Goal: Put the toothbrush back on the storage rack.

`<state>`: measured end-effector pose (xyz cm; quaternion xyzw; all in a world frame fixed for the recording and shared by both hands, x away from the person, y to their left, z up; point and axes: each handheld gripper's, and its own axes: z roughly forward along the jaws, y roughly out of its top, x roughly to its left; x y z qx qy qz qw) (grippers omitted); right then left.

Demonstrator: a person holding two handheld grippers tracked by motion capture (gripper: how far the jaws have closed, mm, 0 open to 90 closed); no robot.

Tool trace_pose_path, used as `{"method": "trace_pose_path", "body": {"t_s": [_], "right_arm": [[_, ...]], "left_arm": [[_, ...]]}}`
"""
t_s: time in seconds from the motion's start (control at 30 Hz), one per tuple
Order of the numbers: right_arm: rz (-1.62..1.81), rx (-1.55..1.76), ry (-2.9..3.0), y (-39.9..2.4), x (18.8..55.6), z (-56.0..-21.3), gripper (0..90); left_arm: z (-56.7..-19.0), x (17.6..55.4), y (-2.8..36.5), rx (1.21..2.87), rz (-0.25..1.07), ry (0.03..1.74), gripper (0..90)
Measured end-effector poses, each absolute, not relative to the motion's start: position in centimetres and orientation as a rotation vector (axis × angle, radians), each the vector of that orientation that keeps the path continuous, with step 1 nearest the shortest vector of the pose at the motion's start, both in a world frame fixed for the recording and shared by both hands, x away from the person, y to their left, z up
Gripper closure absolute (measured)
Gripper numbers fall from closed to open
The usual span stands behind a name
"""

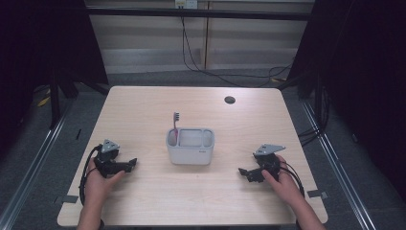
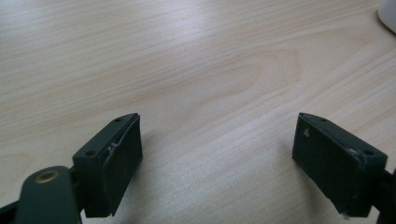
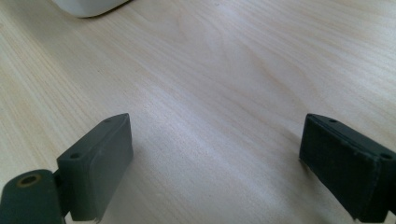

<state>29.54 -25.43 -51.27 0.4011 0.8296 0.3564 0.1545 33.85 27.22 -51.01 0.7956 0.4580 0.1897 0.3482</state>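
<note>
A white two-compartment holder [image 1: 190, 146] stands at the middle of the wooden table [image 1: 143, 110]. A pink toothbrush [image 1: 175, 125] stands upright in its left compartment, bristles up. My left gripper [image 1: 131, 164] rests on the table to the holder's left, open, with bare wood between its jaws [image 2: 217, 163]. My right gripper [image 1: 244, 172] rests to the holder's right, also open and holding nothing [image 3: 215, 168]. A corner of the holder [image 2: 388, 14] shows at the top right of the left gripper view, and its base [image 3: 88, 5] at the top left of the right gripper view.
A dark round grommet hole [image 1: 230, 99] sits near the table's far right. Black cables [image 1: 201, 67] run over the floor behind the table. Metal rails [image 1: 43, 143] flank both sides.
</note>
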Motion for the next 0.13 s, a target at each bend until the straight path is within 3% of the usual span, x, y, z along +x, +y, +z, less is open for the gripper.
{"method": "trace_pose_path", "body": {"t_s": [0.13], "right_arm": [[1.023, 1.142, 2.378, -25.44, 29.57, -51.29, 9.0]], "left_arm": [[-50.99, 33.87, 27.26, 2.070, 0.494, 1.183, 15.6]]}}
